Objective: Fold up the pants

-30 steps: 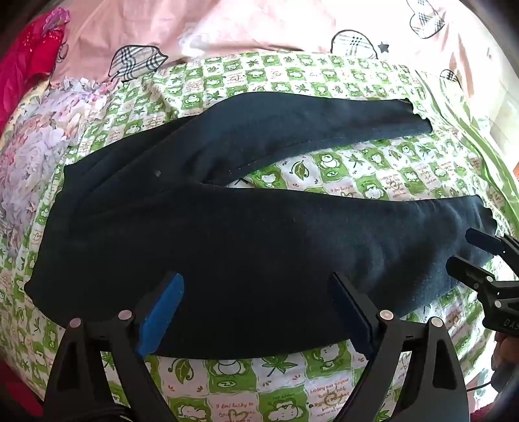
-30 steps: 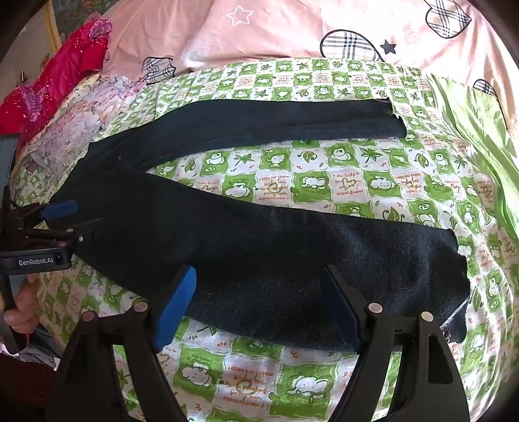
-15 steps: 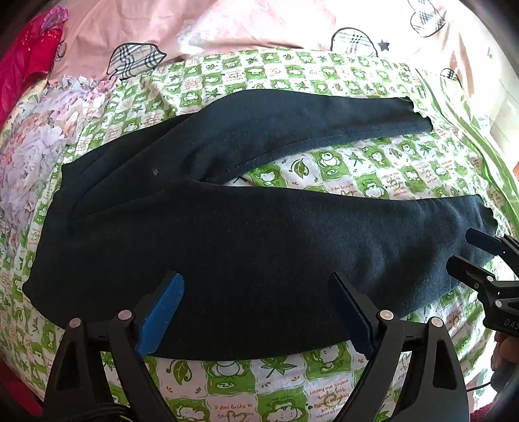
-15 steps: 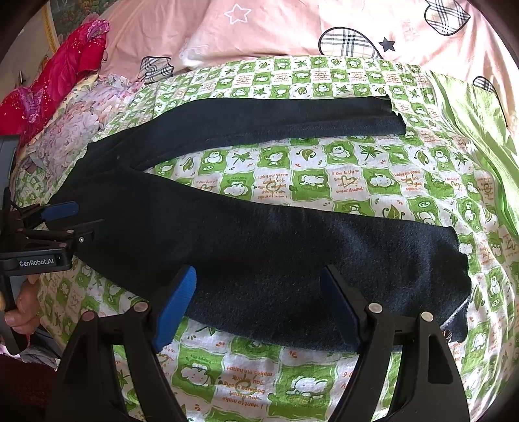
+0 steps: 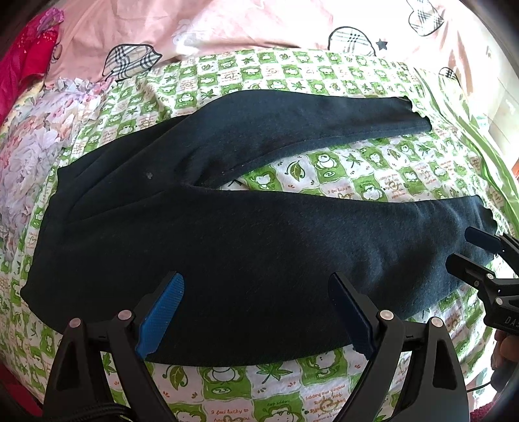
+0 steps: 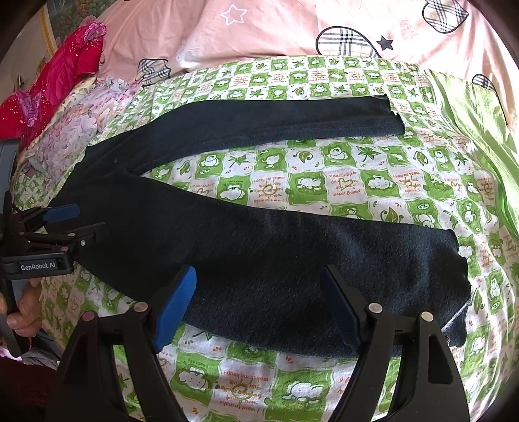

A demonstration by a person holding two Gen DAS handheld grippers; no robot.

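Dark navy pants lie flat on a green-and-white checked sheet, waist at the left, the two legs spread apart toward the right. My left gripper hovers open over the hip and thigh of the near leg, nothing between its blue pads. My right gripper hangs open above the near leg's lower part, close to its hem. Each gripper shows in the other's view: the right gripper by the hem, the left gripper by the waist.
Pink bedding with plaid hearts lies behind the sheet. A red cloth and a floral fabric sit at the far left. A shiny green cloth edges the sheet at the right. A hand holds the left gripper's handle.
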